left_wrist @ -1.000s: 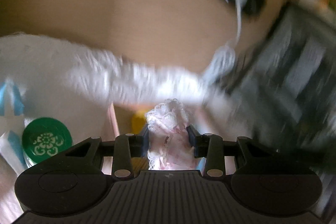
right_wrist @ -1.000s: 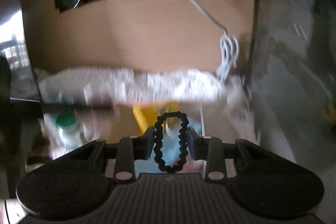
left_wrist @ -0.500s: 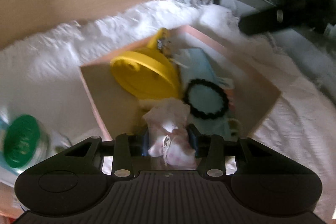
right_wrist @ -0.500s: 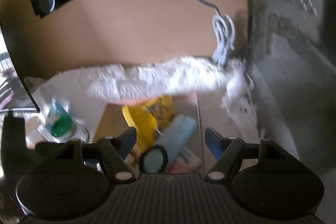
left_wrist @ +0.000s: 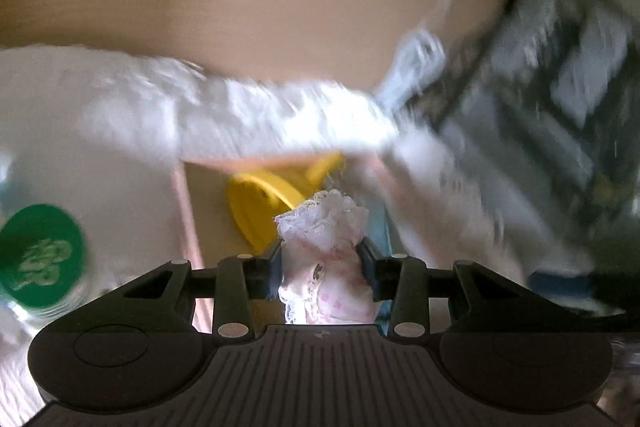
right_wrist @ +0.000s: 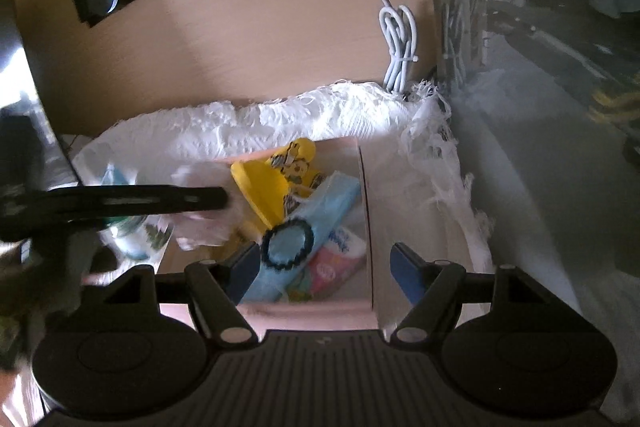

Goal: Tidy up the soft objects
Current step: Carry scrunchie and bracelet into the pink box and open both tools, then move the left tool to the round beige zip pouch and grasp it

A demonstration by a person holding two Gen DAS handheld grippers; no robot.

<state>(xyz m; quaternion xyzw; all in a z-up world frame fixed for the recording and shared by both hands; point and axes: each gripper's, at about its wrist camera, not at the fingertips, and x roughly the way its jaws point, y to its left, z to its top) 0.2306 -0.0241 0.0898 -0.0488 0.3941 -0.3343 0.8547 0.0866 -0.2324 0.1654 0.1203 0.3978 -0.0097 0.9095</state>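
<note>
Pink-and-white lace-trimmed fabric scrunchie [left_wrist: 325, 251] is pinched between the left gripper [left_wrist: 322, 269] jaws, long axis running along the fingers, frilled end pointing forward past the tips, above the shallow pink cardboard box [right_wrist: 366, 183]. Small dark print on the fabric is unreadable. Right gripper [right_wrist: 324, 269] is spread wide, holding nothing, over the box. Inside: black beaded hair tie [right_wrist: 287, 245] flat on a light-blue cloth [right_wrist: 332, 199], beside a yellow cartoon-printed item [right_wrist: 276, 187]. Green round lid [left_wrist: 38, 261] at left has a white emblem; blurred.
</note>
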